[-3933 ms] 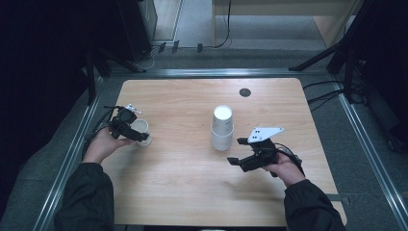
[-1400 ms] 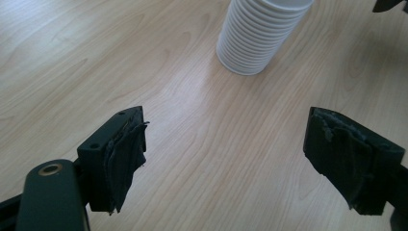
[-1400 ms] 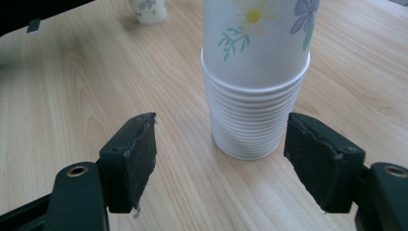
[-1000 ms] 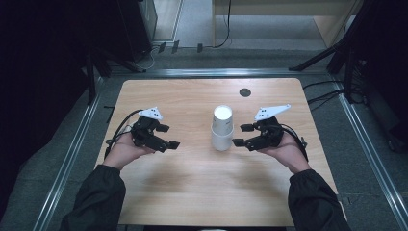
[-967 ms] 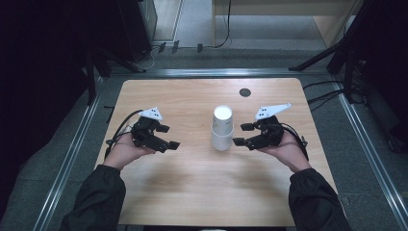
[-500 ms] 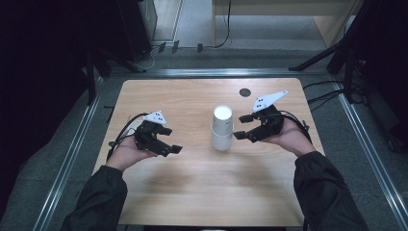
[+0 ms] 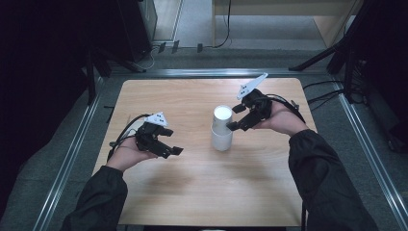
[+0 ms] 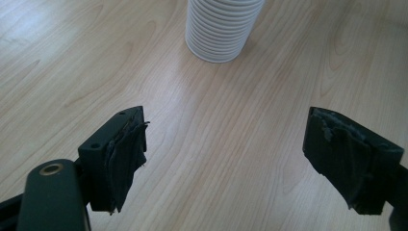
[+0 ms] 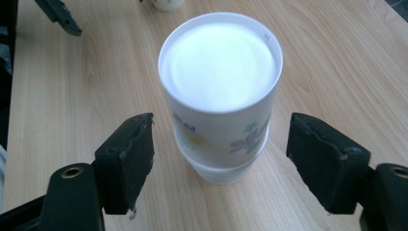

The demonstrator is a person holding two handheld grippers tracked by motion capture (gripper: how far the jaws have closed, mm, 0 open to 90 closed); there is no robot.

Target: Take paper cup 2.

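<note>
A stack of white paper cups [image 7: 222, 129] stands upside down in the middle of the wooden table [image 7: 202, 192]. The top cup [image 9: 220, 91] has a flower print. My right gripper [image 7: 235, 119] is at the top of the stack from the right. Its jaws have just been opening and now stand apart on either side of the top cup [image 7: 222, 115], pads clear of it [image 9: 233, 163]. My left gripper [image 7: 172, 143] hovers left of the stack, open and empty. In the left gripper view it [image 8: 226, 159] points at the stack's ribbed base [image 8: 219, 29].
A single white cup [image 9: 167, 4] stands far off on the table behind the stack in the right gripper view. Metal rails [image 7: 72, 154] run along the table's sides, with cables [image 7: 327, 91] by the right edge. A small dark disc [image 7: 243, 93] lies near the far edge.
My right gripper has risen from the stack's lower part to its top and shifted toward the far side. The left gripper, earlier at the far left cup, has come toward the middle and now holds still.
</note>
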